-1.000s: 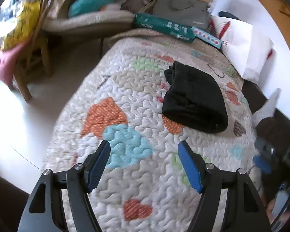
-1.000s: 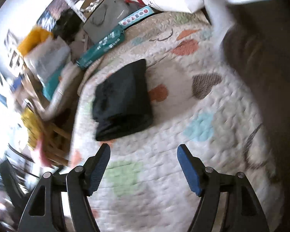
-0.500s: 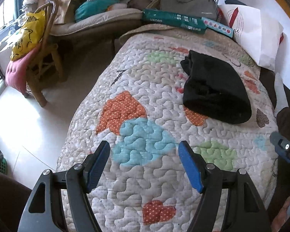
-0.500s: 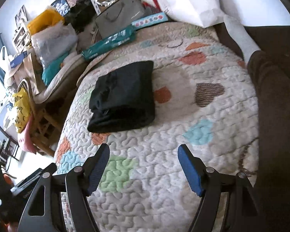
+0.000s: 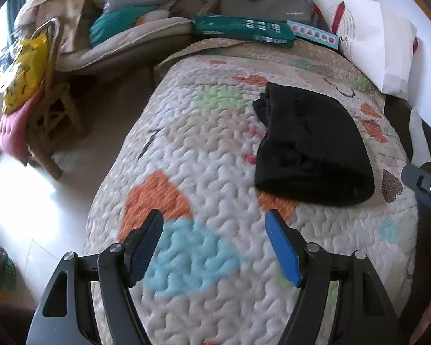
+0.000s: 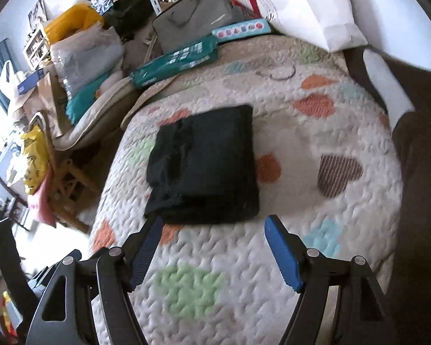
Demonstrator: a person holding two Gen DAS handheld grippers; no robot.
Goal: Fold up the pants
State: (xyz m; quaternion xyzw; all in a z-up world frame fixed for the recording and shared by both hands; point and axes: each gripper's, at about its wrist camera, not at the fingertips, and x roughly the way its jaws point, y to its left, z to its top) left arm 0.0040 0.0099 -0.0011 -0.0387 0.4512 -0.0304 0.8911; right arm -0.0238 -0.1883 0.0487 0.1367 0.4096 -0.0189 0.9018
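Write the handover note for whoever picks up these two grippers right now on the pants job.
Left gripper: open, empty, over the quilt, short of the pants.
Right gripper: open, empty, just short of the near edge of the pants.
Black pants: lying on the quilt as a compact, roughly square folded bundle; neither gripper touches them.
Done: the folding looks finished, layers stacked, with edges a little uneven on the side toward the wooden chair.
Left: probably nothing beyond tidying that uneven edge, if wanted.
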